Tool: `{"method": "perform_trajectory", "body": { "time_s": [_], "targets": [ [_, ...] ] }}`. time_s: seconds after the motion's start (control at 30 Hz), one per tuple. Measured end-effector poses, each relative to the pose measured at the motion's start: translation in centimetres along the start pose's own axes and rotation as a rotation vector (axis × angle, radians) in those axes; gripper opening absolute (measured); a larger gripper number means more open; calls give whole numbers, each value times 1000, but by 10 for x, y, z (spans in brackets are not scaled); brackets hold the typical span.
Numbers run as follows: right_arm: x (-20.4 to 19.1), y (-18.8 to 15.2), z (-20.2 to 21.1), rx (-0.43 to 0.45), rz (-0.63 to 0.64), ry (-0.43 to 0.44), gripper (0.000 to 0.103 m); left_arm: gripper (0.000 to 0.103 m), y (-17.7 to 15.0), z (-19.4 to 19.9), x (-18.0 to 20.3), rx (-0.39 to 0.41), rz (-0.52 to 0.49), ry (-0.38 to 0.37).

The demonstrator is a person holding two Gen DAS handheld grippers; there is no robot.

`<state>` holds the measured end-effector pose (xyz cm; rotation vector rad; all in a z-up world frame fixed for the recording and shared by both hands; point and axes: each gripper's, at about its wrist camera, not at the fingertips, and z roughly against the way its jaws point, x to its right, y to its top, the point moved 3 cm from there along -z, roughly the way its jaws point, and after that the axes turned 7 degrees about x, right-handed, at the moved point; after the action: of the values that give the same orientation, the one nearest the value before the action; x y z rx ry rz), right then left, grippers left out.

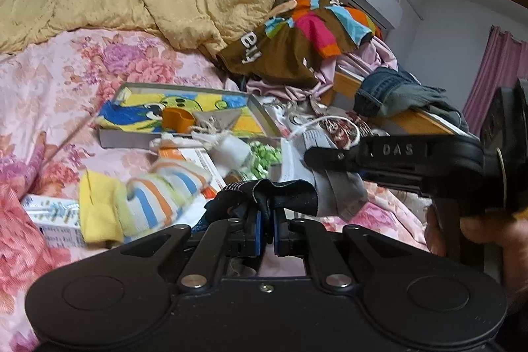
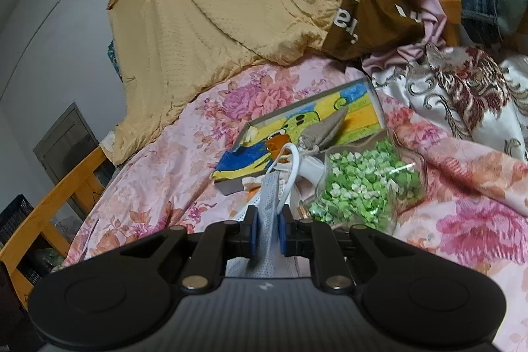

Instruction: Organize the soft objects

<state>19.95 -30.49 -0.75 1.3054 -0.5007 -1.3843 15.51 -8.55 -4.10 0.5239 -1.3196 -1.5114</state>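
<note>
Both grippers clamped on cloth, lifted over the bed [image 2: 171, 154].
You did best keeping both pinches firm & hands apart so nothing slipped: left gripper [image 1: 266, 221] was shut tight on dark cloth [image 1: 280, 192]; right gripper [image 2: 267, 230] nipped the face mask [image 2: 268, 203], w/ its loop free.

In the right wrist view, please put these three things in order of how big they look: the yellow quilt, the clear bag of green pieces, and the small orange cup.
Largest to smallest, as they look:
1. yellow quilt, which fills much of the upper picture
2. clear bag of green pieces; it lies nearer the camera, which may flatter it
3. small orange cup, partly hidden
</note>
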Motion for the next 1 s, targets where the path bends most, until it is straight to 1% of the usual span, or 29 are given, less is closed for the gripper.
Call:
{"method": "perform_trajectory", "body": {
  "time_s": [0.2,0.5,0.67,0.77,1.0],
  "targets": [
    [-4,3,2,40,18,16,14,7,15,-2,-2,24,1,6],
    [-6,10,2,110,30,36,14,7,41,-7,-11,65,38,17],
    [-5,17,-3,135,34,42,14,7,52,-15,-19,72,86,16],
    [-4,23,-6,159,32,46,14,7,58,-22,-23,77,83,28],
    [3,29,-26,175,17,26,15,7,68,-37,-35,88,102,56]
  ]
}}
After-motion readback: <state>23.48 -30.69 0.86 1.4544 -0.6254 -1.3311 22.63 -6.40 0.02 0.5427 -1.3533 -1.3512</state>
